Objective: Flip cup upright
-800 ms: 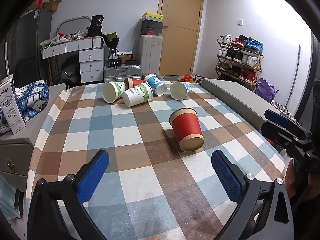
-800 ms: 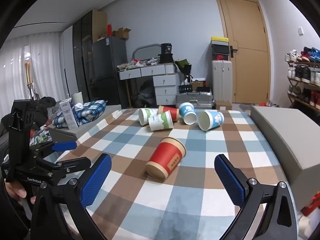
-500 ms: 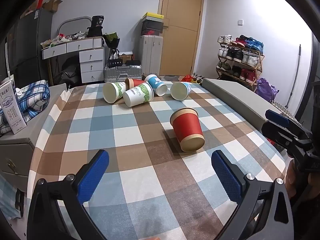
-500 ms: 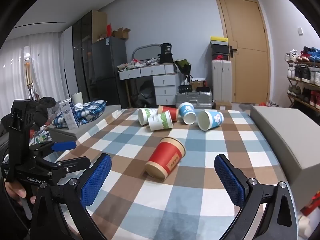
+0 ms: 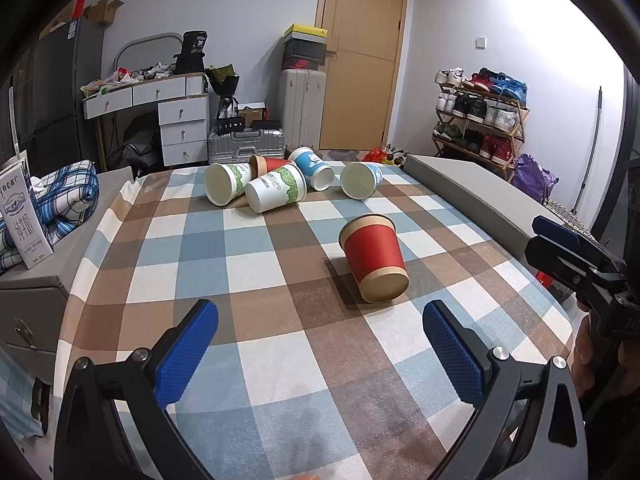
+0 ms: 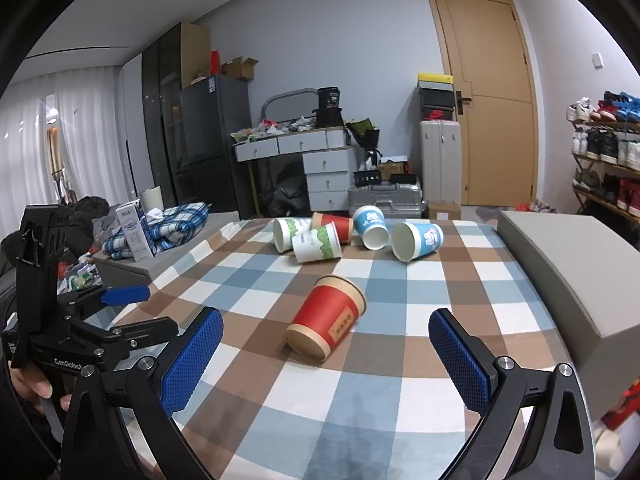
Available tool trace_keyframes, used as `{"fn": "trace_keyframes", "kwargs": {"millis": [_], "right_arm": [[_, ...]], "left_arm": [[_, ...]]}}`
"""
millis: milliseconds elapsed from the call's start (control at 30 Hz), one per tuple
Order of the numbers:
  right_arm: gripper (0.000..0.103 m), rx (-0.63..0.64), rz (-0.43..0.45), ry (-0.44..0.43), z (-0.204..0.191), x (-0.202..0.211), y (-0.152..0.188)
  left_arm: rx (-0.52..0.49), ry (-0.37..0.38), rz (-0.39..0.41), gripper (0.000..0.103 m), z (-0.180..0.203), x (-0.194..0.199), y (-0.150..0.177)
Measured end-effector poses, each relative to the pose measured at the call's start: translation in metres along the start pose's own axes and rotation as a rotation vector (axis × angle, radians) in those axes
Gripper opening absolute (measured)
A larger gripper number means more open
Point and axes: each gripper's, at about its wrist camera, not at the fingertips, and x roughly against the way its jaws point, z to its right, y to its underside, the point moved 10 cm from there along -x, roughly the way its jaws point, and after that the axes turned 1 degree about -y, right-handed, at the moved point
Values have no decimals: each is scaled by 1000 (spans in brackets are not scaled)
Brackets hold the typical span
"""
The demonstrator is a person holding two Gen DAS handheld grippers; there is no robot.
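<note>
A red paper cup [image 5: 374, 258] lies on its side in the middle of the checked tablecloth [image 5: 256, 280], its base towards me; it also shows in the right wrist view [image 6: 328, 322]. My left gripper [image 5: 320, 354] is open and empty, short of the cup at the near side. My right gripper [image 6: 326, 360] is open and empty, just short of the cup. Each gripper shows in the other's view, the right [image 5: 576, 256] and the left [image 6: 100, 316].
Several more cups [image 5: 276, 188] lie on their sides in a cluster at the far end of the table, also in the right wrist view [image 6: 320, 240]. A grey box [image 5: 472, 196] runs along the right edge. A milk carton [image 5: 22, 216] and plaid cloth [image 5: 64, 200] sit left.
Both grippers have crept slightly towards the red cup. The cup has not moved and both grippers stay open.
</note>
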Motion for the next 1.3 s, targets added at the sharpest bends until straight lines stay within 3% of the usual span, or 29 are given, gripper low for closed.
{"fn": "trace_keyframes", "kwargs": {"millis": [1300], "right_arm": [[103, -62, 7, -6, 15, 1, 4]], "left_arm": [[-25, -15, -55, 100, 10, -16, 10]]}}
